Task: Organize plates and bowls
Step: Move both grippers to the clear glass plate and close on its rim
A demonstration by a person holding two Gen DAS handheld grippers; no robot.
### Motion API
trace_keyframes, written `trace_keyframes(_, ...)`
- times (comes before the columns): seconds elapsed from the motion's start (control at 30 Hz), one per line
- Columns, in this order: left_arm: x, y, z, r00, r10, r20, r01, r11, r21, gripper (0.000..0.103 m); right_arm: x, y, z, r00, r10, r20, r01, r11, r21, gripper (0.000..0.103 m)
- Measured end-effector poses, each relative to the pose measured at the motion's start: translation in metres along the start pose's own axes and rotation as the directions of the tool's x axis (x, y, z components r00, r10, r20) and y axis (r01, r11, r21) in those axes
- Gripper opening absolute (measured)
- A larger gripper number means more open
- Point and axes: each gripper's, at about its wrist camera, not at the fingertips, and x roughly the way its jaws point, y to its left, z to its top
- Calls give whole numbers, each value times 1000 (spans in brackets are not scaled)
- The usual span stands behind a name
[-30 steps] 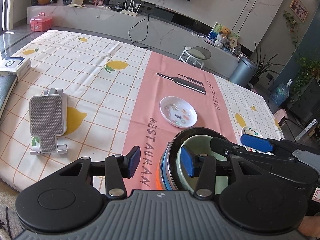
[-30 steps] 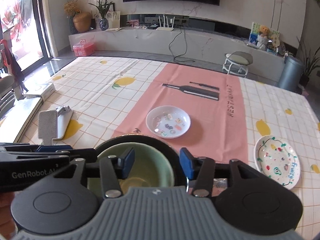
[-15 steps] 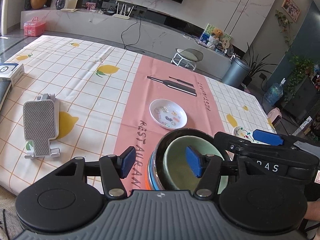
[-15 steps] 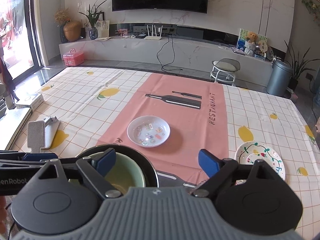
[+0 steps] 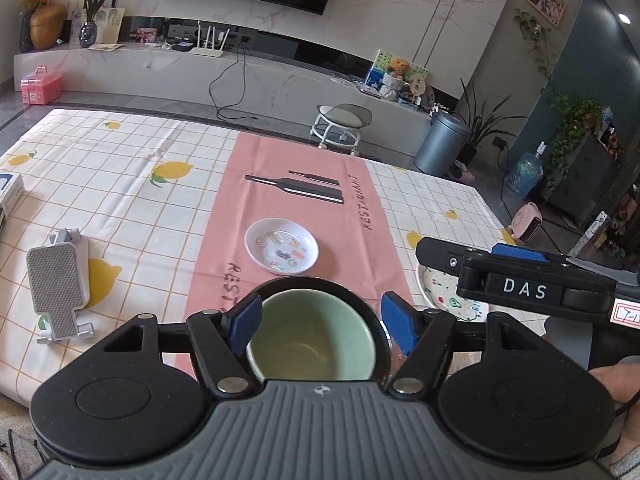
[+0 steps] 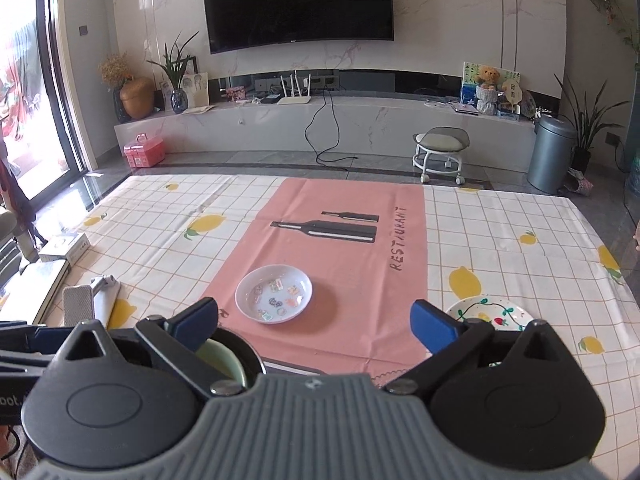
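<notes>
A pale green bowl [image 5: 316, 332] sits nested inside a black bowl [image 5: 372, 312] near the table's front edge. My left gripper [image 5: 320, 320] is open, its blue pads on either side of the bowls, above them. My right gripper [image 6: 314, 322] is wide open and empty; the bowls [image 6: 224, 356] lie low to its left. A small white sticker-patterned plate [image 5: 281, 245] [image 6: 273, 293] lies on the pink runner. A white plate with a vine pattern [image 6: 490, 312] [image 5: 442, 290] lies at the right, partly hidden by the right gripper.
A grey phone stand [image 5: 58, 284] [image 6: 82, 300] lies on the left of the lemon-print tablecloth. White boxes [image 6: 64, 248] sit at the left edge. The pink runner [image 6: 344, 248] runs down the middle. A stool [image 6: 440, 148] and bin [image 6: 550, 154] stand beyond the far edge.
My left gripper has shifted right and opened wider, now centred over the nested bowls. My right gripper has opened wide, let go of the bowls and drawn back and up to the right.
</notes>
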Motion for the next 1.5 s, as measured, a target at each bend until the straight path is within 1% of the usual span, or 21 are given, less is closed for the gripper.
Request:
trace_keyframes(0.07, 0, -13, 2, 1000, -1, -6, 1, 1000, 26, 80, -8, -15, 2, 1000, -15, 18, 15, 999, 31, 100)
trace_keyframes(0.13, 0, -26, 4, 1000, 14, -4, -14, 998, 57, 80, -16, -32, 4, 999, -31, 23, 30, 997, 67, 100)
trace_keyframes(0.23, -1, -44, 8, 1000, 14, 15, -15, 997, 70, 80, -32, -58, 6, 997, -65, 33, 60, 990, 129, 100)
trace_keyframes(0.33, 5, -60, 12, 1000, 8, 8, -8, 997, 80, 80, -45, -81, 3, 993, -113, 40, 106, 982, 155, 100)
trace_keyframes(0.47, 23, -84, 13, 1000, 19, -21, -16, 993, 120, 80, -50, -115, -4, 979, -206, 6, 199, 955, 218, 100)
trace_keyframes(0.6, 43, -107, 6, 998, 5, -56, 5, 983, 182, 80, -46, -152, -19, 978, -207, -35, 207, 921, 330, 100)
trace_keyframes(0.7, 61, -124, -1, 994, 35, -107, -9, 973, 232, 80, -37, -169, -29, 976, -202, -83, 219, 902, 372, 99)
trace_keyframes(0.77, 74, -131, -4, 988, 60, -143, -22, 967, 253, 77, -27, -175, -37, 971, -200, -130, 235, 899, 370, 91)
trace_keyframes(0.83, 85, -135, -8, 981, 105, -162, -58, 961, 271, 73, -14, -177, -45, 959, -199, -202, 261, 896, 358, 71)
trace_keyframes(0.93, 99, -139, -14, 971, 159, -177, -100, 948, 304, 72, 4, -177, -56, 947, -168, -273, 256, 908, 331, 62)
trace_keyframes(1.0, 108, -140, -18, 963, 182, -201, -112, 942, 316, 71, 13, -174, -61, 940, -157, -304, 254, 916, 310, 57)
trace_keyframes(1.1, 121, -139, -24, 948, 210, -237, -125, 936, 328, 67, 22, -170, -65, 932, -143, -332, 245, 926, 289, 54)
trace_keyframes(1.13, 125, -139, -25, 944, 219, -247, -128, 933, 336, 64, 25, -168, -66, 930, -136, -340, 239, 929, 282, 50)
trace_keyframes(1.23, 137, -137, -29, 933, 231, -277, -125, 927, 353, 63, 31, -163, -66, 930, -110, -350, 207, 945, 253, 42)
trace_keyframes(1.33, 149, -133, -30, 920, 238, -310, -127, 932, 340, 62, 37, -159, -70, 922, -98, -376, 198, 951, 238, 42)
trace_keyframes(1.43, 156, -135, -30, 920, 262, -292, -149, 922, 359, 62, 46, -159, -75, 900, -98, -425, 217, 946, 241, 42)
trace_keyframes(1.5, 159, -136, -30, 918, 278, -281, -165, 915, 368, 64, 51, -159, -79, 891, -95, -443, 219, 946, 238, 42)
